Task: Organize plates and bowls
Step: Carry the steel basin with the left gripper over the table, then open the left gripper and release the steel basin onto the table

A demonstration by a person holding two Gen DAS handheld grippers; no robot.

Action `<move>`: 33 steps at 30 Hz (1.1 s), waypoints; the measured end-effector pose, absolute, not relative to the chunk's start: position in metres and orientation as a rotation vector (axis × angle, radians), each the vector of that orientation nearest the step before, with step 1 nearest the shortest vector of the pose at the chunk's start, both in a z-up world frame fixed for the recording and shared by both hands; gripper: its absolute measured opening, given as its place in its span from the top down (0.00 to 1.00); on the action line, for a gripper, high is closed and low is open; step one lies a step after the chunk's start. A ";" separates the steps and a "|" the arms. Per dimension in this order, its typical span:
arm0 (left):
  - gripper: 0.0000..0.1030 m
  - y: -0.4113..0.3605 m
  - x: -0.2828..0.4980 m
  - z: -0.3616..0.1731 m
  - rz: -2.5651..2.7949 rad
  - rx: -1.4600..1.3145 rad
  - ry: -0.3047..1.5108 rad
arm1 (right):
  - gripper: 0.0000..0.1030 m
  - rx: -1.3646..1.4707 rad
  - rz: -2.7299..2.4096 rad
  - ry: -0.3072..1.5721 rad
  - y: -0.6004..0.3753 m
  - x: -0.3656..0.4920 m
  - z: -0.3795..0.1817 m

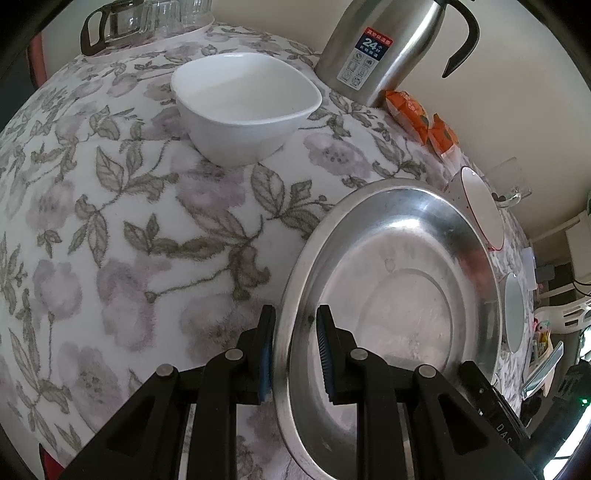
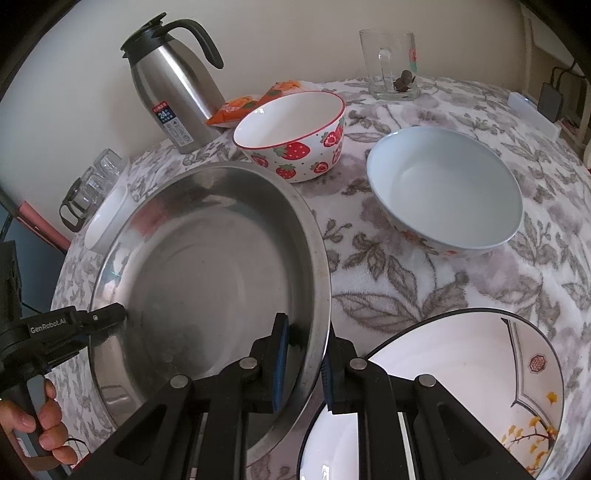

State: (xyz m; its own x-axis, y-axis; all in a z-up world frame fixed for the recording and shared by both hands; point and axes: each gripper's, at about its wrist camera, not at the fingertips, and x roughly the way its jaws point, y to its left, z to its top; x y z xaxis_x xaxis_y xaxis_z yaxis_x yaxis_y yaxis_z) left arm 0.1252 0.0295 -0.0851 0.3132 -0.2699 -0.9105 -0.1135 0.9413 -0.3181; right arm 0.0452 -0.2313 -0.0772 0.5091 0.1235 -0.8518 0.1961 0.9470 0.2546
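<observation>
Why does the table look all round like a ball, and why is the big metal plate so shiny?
Left wrist view: the fisheye lens bulges the flowered tablecloth into a dome, and the metal plate shows pale glare patches. Right wrist view: the same bending curves the table edge, the plate mirrors blurry light and dark shapes, and the dark frame corners are just the lens edge.

Place: a home dining corner.
Cover: fleecy floral cloth [image 2: 424, 280] over the desk.
Far edge: steel thermos jug [image 2: 173, 96], snack packets [image 2: 236, 109], glass mug [image 2: 391, 66] against a plain cream wall.
Left corner: glass coffee pot [image 1: 114, 26] and tumblers.
</observation>
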 end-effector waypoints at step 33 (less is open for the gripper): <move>0.23 0.031 0.119 -0.044 -0.055 -0.287 1.127 | 0.37 0.306 -0.108 0.974 -0.232 0.036 -0.027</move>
State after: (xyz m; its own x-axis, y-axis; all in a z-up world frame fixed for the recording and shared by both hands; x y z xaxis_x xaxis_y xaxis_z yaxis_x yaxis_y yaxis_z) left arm 0.1189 0.0309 -0.0443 0.4323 -0.1877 -0.8820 -0.1011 0.9619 -0.2542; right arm 0.0364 -0.2321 -0.0273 0.5607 0.0462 -0.8267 0.2268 0.9517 0.2070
